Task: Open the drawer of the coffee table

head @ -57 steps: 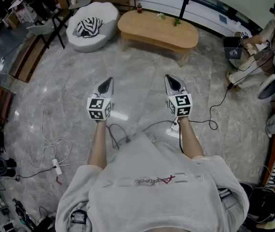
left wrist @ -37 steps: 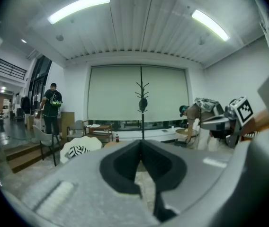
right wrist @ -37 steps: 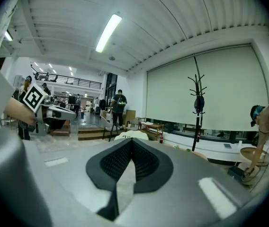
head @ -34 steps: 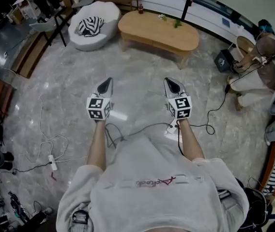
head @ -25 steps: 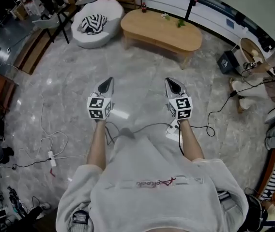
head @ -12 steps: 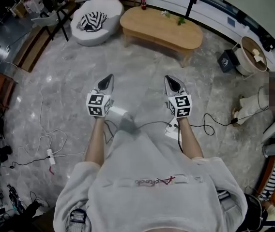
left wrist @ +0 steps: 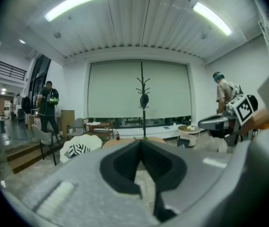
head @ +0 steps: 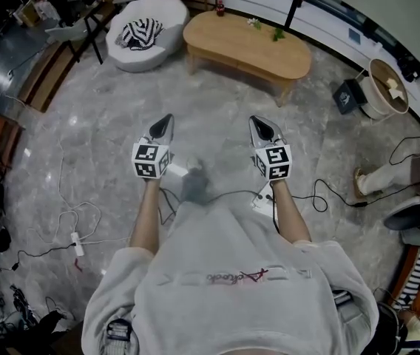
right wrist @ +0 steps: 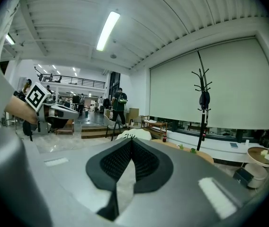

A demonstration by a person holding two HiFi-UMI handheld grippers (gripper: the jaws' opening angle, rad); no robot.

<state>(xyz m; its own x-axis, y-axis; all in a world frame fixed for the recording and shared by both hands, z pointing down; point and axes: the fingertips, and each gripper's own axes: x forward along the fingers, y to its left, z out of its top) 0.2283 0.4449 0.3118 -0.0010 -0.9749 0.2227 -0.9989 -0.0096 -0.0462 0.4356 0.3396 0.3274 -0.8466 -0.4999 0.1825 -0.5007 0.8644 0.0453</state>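
Note:
The oval wooden coffee table stands far ahead across the marble floor; no drawer shows from here. My left gripper and right gripper are held side by side at chest height, pointing toward the table, well short of it. Both are shut with nothing between the jaws. In the left gripper view the closed left gripper points at the table, with the right gripper beside it. In the right gripper view the closed right gripper lines up left of the table.
A white beanbag seat with a striped cloth sits left of the table. Cables and a power strip lie on the floor at left; another cable trails right. A round side table, a black box and a seated person's leg are at right.
Both grippers, still shut, have kept their pose while the view shifted a little over the floor. The person at the right edge has moved lower in the picture.

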